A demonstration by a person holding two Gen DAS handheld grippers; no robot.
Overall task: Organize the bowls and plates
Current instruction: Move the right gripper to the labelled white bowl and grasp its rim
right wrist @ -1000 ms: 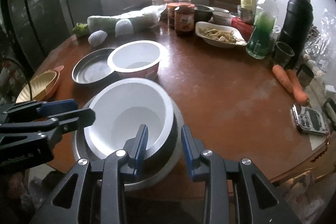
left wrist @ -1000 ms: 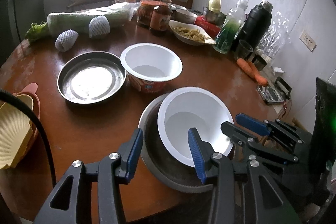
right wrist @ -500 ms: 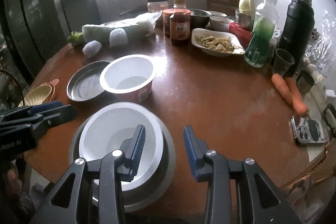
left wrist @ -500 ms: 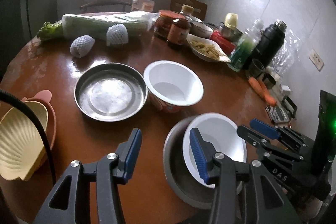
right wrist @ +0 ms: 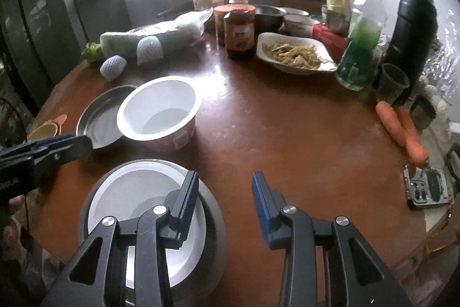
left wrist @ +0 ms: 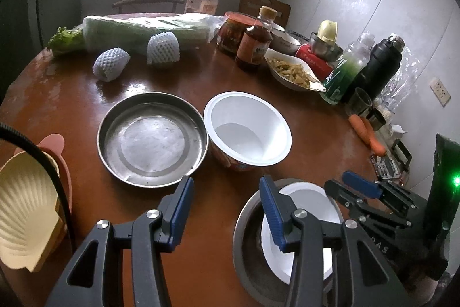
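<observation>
Near table edge (right wrist: 373,263): nested white bowl (right wrist: 135,192)

glossy wood table (left wrist: 72,94) — metal pan (left wrist: 152,138)

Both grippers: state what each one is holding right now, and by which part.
Nothing is held. The left gripper and the right gripper both stand open with only air between their pads, above the table beside the white bowl in the metal plate.

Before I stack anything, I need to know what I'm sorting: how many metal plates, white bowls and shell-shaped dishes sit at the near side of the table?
Metal plates: 2
White bowls: 2
Shell-shaped dishes: 1
Total: 5
</observation>
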